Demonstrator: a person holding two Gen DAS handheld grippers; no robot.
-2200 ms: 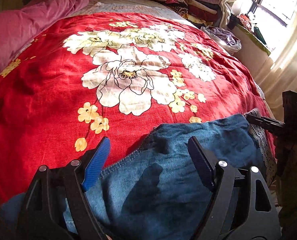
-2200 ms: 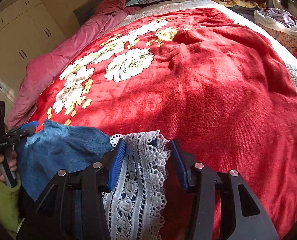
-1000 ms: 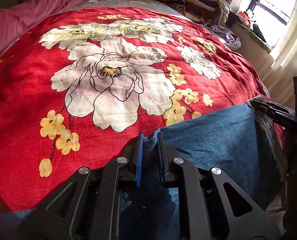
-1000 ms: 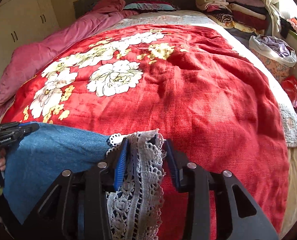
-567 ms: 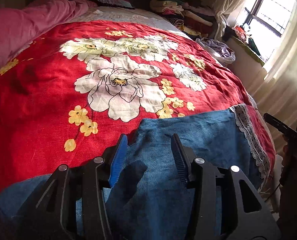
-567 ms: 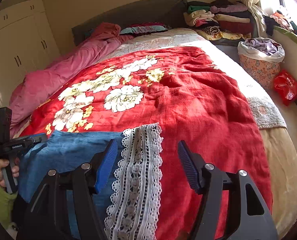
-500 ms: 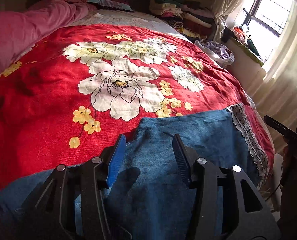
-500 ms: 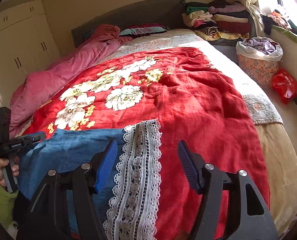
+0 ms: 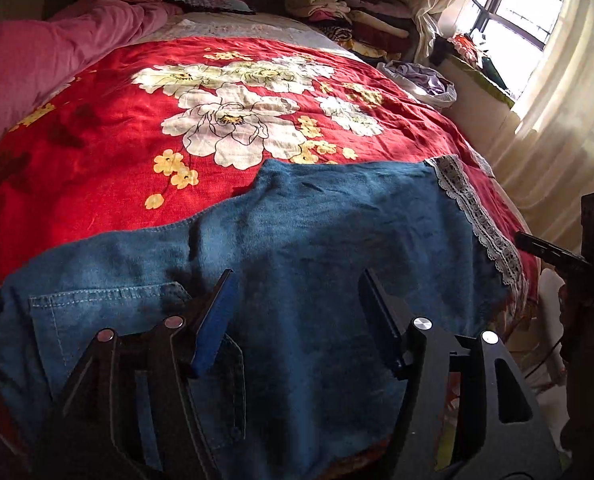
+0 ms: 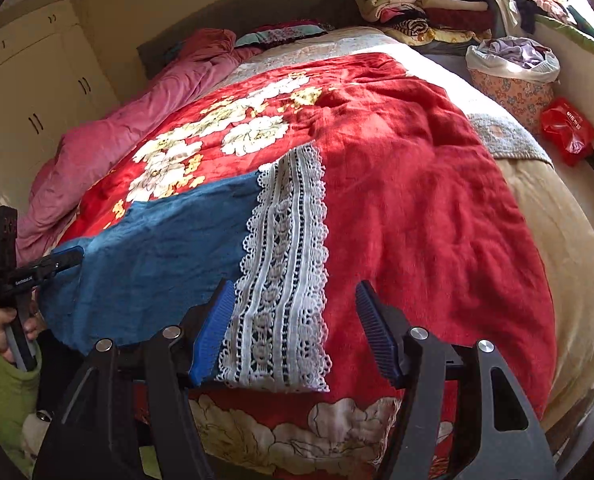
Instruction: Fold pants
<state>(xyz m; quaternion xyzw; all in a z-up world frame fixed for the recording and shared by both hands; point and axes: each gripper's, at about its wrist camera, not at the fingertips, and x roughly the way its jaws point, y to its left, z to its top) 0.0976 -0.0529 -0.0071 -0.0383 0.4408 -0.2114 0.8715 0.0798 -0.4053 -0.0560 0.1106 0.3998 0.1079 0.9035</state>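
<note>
Blue denim pants (image 9: 317,240) lie flat across the near end of the red flowered bedspread (image 9: 97,140), back pocket at the near left. Their white lace hem (image 9: 473,216) is at the right. My left gripper (image 9: 297,276) hovers above the denim with its jaws opening and nothing pressed between them. In the right wrist view the lace hem (image 10: 289,264) lies beside the denim (image 10: 157,248). My right gripper (image 10: 295,284) stands open above the hem's near end, not touching it. Each gripper shows at the edge of the other's view: the right gripper (image 9: 557,256), the left gripper (image 10: 63,260).
A pink duvet (image 10: 117,136) is bunched along the bed's left side. Folded clothes (image 10: 425,12) are stacked at the far right corner. A flowered laundry basket (image 10: 513,80) and a red bag (image 10: 569,128) sit on the floor at right, under the window (image 9: 513,8). A wardrobe (image 10: 33,92) stands at left.
The left gripper let go of the denim edge and opened. The right gripper opened off the lace hem. Both drew back and up, and the pants now lie spread on the bedspread.
</note>
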